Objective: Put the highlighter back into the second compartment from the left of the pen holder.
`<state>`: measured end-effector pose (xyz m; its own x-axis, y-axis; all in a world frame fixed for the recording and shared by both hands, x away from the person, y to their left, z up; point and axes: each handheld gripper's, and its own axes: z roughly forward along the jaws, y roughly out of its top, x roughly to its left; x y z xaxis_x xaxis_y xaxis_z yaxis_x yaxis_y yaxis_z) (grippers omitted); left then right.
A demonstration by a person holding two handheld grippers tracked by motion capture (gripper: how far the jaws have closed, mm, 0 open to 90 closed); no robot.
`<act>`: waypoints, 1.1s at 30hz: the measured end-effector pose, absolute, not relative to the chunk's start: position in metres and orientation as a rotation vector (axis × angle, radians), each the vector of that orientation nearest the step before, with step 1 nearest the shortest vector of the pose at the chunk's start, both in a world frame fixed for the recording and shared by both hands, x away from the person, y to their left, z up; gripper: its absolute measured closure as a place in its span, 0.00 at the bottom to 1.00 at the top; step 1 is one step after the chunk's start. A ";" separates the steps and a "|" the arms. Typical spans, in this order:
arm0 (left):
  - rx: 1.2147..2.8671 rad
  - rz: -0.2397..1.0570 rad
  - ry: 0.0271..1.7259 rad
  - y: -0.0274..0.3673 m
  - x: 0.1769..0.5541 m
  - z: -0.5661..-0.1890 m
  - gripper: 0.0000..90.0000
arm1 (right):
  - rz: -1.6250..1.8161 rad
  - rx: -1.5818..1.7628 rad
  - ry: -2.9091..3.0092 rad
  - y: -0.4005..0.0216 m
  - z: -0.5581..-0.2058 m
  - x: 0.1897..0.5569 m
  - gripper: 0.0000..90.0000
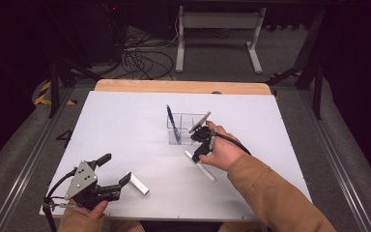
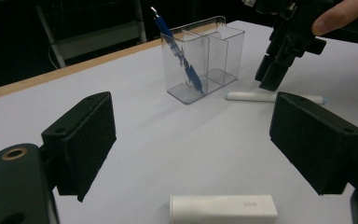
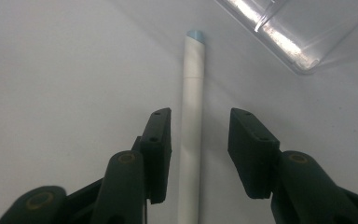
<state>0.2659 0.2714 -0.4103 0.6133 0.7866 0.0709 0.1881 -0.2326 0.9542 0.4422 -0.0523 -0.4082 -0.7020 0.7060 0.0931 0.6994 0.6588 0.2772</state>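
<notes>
Between my right gripper's point(image 3: 199, 156) spread jaws lies the white marker point(image 3: 192, 116).
Its long axis runs straight ahead between the pads, untouched; my left gripper point(image 1: 110, 175) waits open, well apart.

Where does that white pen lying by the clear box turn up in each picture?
High view: the white pen lies centre-right, under the right gripper.
Left gripper view: upper right, just right of the clear box.
Right gripper view: centre, between the open jaws.
Shared landmark: the clear box.

Clear organizer point(image 1: 187, 126) with blue pen point(image 1: 173, 123) blocks far side of white marker point(image 1: 201, 166); near side open. White block point(image 1: 138, 183) lies before left gripper point(image 1: 114, 174).
</notes>
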 end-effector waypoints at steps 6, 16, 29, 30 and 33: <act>1.751 0.691 0.795 0.272 0.266 -0.410 0.17 | 0.411 1.215 2.841 -0.046 -0.414 0.442 0.73; 1.753 0.690 0.796 0.272 0.266 -0.410 0.17 | 0.359 1.211 2.820 -0.040 -0.422 0.440 0.81; 1.752 0.693 0.794 0.272 0.266 -0.410 0.17 | 0.310 1.213 2.782 -0.034 -0.425 0.437 0.88; 1.752 0.693 0.794 0.272 0.266 -0.410 0.17 | 0.310 1.215 2.781 -0.034 -0.425 0.437 0.88; 1.753 0.693 0.793 0.272 0.265 -0.410 0.17 | 0.309 1.214 2.779 -0.034 -0.425 0.436 0.88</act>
